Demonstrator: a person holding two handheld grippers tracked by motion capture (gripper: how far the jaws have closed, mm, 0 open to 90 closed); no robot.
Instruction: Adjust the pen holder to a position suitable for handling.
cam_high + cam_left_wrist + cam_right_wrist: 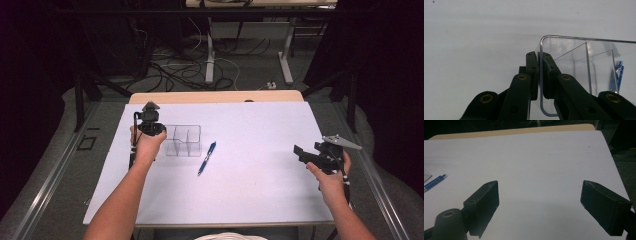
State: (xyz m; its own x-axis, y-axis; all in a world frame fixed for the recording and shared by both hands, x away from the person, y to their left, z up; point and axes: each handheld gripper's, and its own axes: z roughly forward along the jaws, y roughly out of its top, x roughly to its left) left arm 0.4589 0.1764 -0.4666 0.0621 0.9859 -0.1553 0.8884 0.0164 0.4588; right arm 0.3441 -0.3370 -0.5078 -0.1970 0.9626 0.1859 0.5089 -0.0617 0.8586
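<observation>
Now my left gripper [539,75] pinches the clear organizer's [584,62] thin, stiff, slippery end wall, likely light yet crackable, while my right gripper [540,202] gapes empty.

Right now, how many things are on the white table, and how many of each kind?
Clear plastic box: 1
Blue pen: 1
Total: 2
</observation>
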